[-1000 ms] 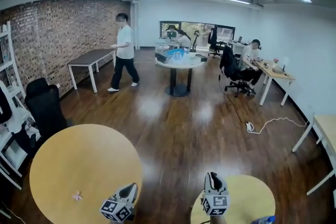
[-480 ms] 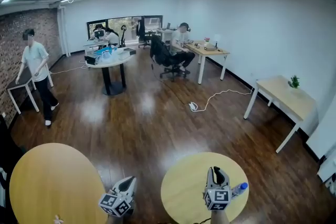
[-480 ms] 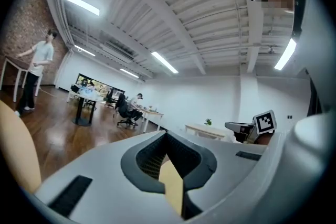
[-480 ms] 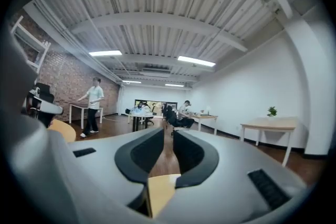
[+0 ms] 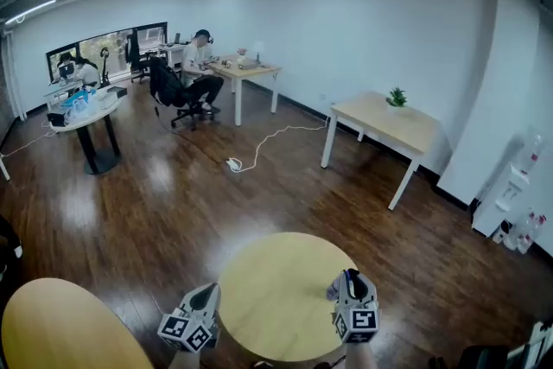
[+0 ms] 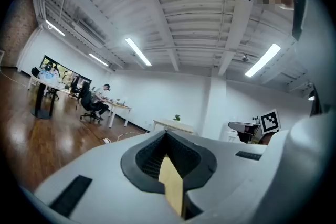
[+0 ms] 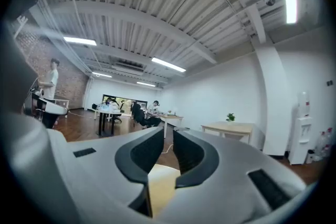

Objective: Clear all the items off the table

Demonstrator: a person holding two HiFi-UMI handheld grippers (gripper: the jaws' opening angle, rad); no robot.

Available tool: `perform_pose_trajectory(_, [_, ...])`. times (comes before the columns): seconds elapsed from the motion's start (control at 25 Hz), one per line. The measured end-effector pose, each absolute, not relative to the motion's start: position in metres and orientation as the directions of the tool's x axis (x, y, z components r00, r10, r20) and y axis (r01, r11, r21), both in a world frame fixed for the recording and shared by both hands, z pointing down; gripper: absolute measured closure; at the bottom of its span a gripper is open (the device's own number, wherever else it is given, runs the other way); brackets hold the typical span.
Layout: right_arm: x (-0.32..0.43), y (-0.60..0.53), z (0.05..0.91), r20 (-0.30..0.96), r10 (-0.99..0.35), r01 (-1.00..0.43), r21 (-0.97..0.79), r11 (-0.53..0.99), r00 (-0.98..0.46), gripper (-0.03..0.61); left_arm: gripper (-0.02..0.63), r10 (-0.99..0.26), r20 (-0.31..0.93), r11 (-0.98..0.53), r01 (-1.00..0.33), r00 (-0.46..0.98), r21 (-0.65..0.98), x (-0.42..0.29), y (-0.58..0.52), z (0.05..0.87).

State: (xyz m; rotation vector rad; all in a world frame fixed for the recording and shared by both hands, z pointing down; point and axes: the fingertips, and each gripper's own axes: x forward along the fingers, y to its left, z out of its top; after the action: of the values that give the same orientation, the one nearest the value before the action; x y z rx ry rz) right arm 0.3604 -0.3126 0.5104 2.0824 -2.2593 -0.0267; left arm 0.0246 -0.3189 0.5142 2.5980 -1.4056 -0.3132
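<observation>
With the left gripper (image 5: 207, 296) fingers together and the right gripper (image 5: 350, 281) fingers slightly apart, both empty over the lower-centre round tabletop (image 5: 276, 289) showing no items, we judge we're searching; next we must find something to grasp.

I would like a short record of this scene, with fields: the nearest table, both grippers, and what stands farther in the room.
nearest table: round table, light wood; nothing seen on its visible top, part hidden behind the grippers
left gripper: fingers together, holding nothing
right gripper: fingers slightly apart, nothing between them
lower left: second round table
far right: rectangular table with small plant
background: seated person at a desk
</observation>
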Motion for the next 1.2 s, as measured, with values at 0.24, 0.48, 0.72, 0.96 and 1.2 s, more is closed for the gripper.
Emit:
perform_pose_trajectory(0.24, [0.41, -0.27, 0.521, 0.074, -0.995, -0.995, 0.076, -0.067, 0.073, 0.52, 0.623, -0.739, -0.117, -0.665, -0.693, 0.663, 0.278, 0.079, -0.334, 0.523])
perform_pose_trajectory(0.48, [0.424, -0.265, 0.544, 0.102, -0.987, -0.992, 0.05, -0.12, 0.124, 0.52, 0.623, -0.711, -0.078, -0.687, -0.667, 0.699, 0.289, 0.085, -0.34, 0.545])
perform_pose_trajectory(0.72, [0.435, -0.281, 0.549, 0.108, -0.991, -0.996, 0.042, -0.073, 0.077, 0.497, 0.623, -0.782, -0.091, -0.614, -0.736, 0.616, 0.285, 0.08, -0.351, 0.539])
perform_pose_trajectory(0.96, [0.436, -0.296, 0.591, 0.228, -0.974, -1.0, -0.005, -0.007, 0.006, 0.38, 0.623, -0.783, -0.029, -0.603, -0.747, 0.621, 0.281, 0.097, -0.351, 0.549])
perform_pose_trajectory(1.2, [0.417, -0.308, 0.66, 0.398, -0.912, -0.995, -0.071, 0.073, -0.095, 0.234, 0.623, -0.795, 0.065, -0.56, -0.772, 0.603, 0.3, 0.107, -0.348, 0.586])
